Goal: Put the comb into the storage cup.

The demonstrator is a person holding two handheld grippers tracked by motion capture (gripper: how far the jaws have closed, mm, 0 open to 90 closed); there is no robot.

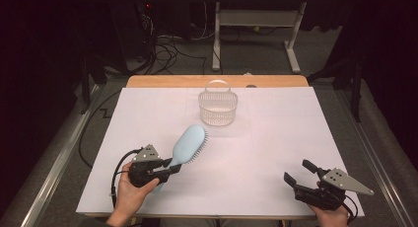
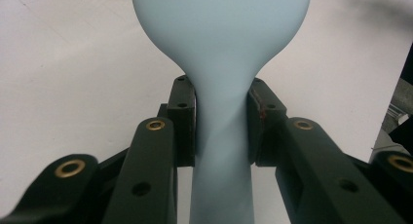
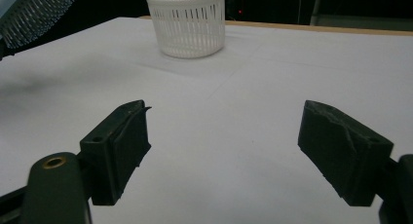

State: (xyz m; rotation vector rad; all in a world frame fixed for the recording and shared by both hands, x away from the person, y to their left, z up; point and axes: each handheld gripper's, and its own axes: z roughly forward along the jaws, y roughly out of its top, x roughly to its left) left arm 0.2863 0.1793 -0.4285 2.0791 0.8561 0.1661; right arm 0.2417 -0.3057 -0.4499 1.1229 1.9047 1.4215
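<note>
A pale blue hairbrush point(image 1: 189, 144) is held over the white table sheet, its oval head pointing toward the basket, bristles turned to the right. My left gripper point(image 1: 170, 170) is shut on its handle; in the left gripper view both pads press the narrow neck of the hairbrush point(image 2: 221, 63) from either side. A white slotted basket point(image 1: 217, 106) with a hoop handle stands at the far middle of the table. My right gripper point(image 1: 298, 171) rests at the near right, open, with nothing between its fingers. The right gripper view shows the basket point(image 3: 187, 22) ahead and the brush bristles point(image 3: 34, 12) at upper left.
A white sheet point(image 1: 276, 138) covers the wooden table, whose far edge point(image 1: 162, 81) shows bare. Beyond it lie floor cables and a table frame point(image 1: 256, 34). Metal rails run along both sides of the table.
</note>
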